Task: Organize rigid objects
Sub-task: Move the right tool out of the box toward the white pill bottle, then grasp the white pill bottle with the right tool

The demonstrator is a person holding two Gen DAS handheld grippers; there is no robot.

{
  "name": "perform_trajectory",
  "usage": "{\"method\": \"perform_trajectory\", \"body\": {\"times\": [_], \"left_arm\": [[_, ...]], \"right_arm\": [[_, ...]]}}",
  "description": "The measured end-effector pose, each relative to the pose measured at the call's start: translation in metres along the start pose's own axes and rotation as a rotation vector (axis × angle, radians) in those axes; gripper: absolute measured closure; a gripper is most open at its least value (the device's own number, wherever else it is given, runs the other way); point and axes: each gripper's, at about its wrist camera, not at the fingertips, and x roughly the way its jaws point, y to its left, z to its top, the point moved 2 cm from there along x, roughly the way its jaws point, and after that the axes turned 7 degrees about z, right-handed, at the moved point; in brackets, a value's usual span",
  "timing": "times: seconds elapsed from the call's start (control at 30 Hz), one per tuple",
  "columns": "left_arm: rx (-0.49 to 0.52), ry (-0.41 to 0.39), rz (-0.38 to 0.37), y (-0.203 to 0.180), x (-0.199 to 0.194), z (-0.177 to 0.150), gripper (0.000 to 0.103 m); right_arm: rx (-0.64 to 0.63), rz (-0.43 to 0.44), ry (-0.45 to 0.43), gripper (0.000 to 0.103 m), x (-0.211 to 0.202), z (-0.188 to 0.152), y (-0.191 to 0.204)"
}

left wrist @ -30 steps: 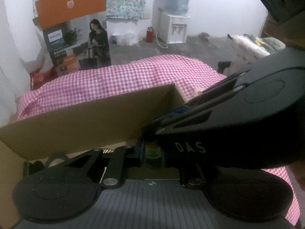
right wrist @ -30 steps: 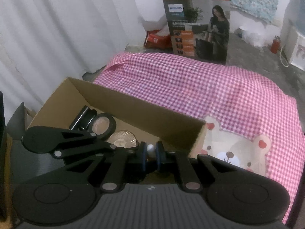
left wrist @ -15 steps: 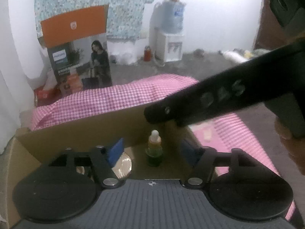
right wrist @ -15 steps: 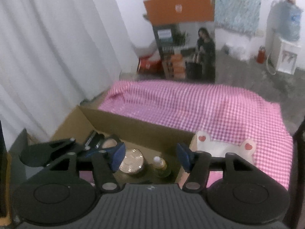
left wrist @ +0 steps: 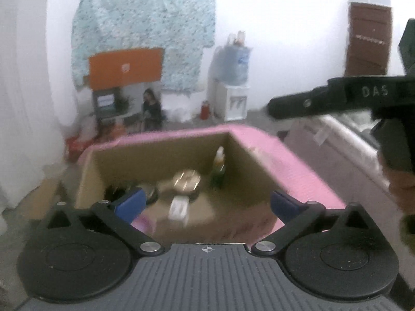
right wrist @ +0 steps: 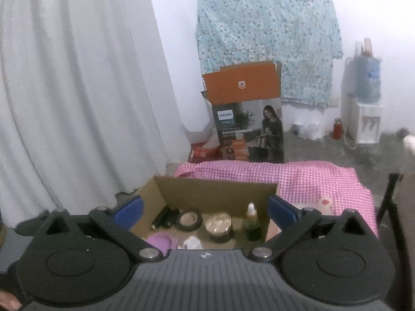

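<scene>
An open cardboard box (left wrist: 155,155) (right wrist: 215,191) sits on a pink checked cloth (right wrist: 298,176). Inside it a green dropper bottle (left wrist: 218,167) (right wrist: 252,223) stands upright near the right wall. Beside the bottle are a gold-lidded jar (left wrist: 186,181) (right wrist: 218,224), a round black compact (right wrist: 188,219), a black tube (right wrist: 164,217), a purple item (right wrist: 160,241) and a white item (right wrist: 193,242). My left gripper (left wrist: 207,202) and right gripper (right wrist: 205,208) hover before the box. Their jaws are opening, with nothing between them. The right gripper's finger (left wrist: 337,98) crosses the left wrist view at upper right.
A printed appliance carton (right wrist: 249,134) with an orange flap stands behind the cloth. A water dispenser (right wrist: 365,114) and a red flask (right wrist: 337,132) are at the back right. White curtain (right wrist: 77,103) hangs on the left. A small pale item (right wrist: 325,203) lies on the cloth right of the box.
Both grippers were shut around the dropper bottle; they have opened wide, let it go standing in the box, and drawn back and upward.
</scene>
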Motion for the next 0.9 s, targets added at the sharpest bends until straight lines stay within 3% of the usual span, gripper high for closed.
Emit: {"method": "perform_trajectory", "body": {"times": [0.13,0.43,0.6,0.77,0.9], "left_arm": [[-0.086,0.0,0.031,0.023,-0.017,-0.028,0.0],[-0.171,0.018,0.099,0.063,-0.011,-0.062,0.0],[-0.117,0.071,0.163,0.07,0.018,-0.078,0.0],[-0.068,0.068,0.167,0.072,0.034,-0.082,0.003],[-0.042,0.073,0.157,0.071,0.041,-0.084,0.014]], "right_arm": [[-0.129,-0.061,0.025,0.0,-0.005,-0.019,0.042],[-0.248,-0.054,0.072,0.0,0.029,-0.048,0.105],[-0.134,0.102,0.141,0.0,0.057,-0.067,0.107],[0.0,0.164,0.242,0.0,0.097,-0.081,0.102],[0.043,0.197,0.285,0.003,0.118,-0.091,0.107]]}}
